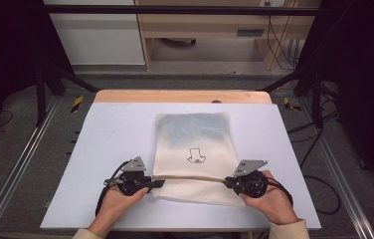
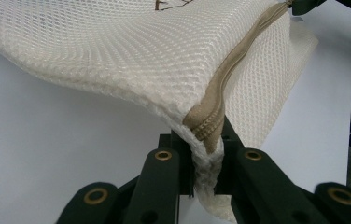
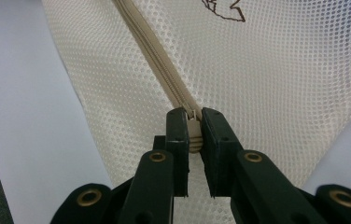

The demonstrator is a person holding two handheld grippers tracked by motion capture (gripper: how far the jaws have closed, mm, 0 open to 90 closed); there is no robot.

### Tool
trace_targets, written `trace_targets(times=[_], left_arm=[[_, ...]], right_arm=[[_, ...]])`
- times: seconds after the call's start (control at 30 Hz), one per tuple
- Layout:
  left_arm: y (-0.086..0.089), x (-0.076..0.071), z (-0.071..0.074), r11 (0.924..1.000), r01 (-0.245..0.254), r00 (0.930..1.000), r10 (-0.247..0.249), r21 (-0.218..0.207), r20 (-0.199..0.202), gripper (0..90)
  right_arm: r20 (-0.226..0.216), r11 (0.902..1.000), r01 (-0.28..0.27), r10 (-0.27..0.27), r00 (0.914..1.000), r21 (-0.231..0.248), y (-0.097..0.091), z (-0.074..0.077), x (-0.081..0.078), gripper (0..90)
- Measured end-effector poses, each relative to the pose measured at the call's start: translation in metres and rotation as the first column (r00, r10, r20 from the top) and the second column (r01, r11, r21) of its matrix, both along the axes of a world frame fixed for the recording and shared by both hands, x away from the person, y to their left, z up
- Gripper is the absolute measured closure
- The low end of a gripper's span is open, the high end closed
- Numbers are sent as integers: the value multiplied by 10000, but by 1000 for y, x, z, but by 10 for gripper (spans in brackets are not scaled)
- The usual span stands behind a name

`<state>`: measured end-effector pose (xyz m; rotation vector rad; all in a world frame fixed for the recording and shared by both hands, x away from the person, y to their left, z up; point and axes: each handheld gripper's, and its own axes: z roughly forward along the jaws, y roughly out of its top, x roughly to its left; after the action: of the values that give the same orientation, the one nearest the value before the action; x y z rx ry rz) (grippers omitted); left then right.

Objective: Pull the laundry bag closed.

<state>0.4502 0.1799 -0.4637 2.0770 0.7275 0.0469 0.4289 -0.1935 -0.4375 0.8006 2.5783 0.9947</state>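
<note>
— What's the bag (image 1: 195,149) made of?
— Cream mesh cloth, open-weave and rough, with a smoother beige woven zipper (image 3: 164,70) tape.
— And the table (image 1: 100,149)?
— A matt, pale, smooth top, with a bare wood edge (image 1: 175,95) at the far side. The jaws look like matt black plastic with brass-coloured rivets.

Bright even light, dark surroundings

white table (image 1: 100,149) under a cream mesh bag (image 1: 195,144)
</note>
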Motion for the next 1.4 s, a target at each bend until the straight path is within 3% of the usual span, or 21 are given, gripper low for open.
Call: trace_targets(times=[1.4], left_arm=[[0, 0, 0, 10000, 9, 10000, -9, -19, 19, 826]], right_arm=[[-59, 9992, 385, -384, 9992, 99, -18, -2, -3, 820]])
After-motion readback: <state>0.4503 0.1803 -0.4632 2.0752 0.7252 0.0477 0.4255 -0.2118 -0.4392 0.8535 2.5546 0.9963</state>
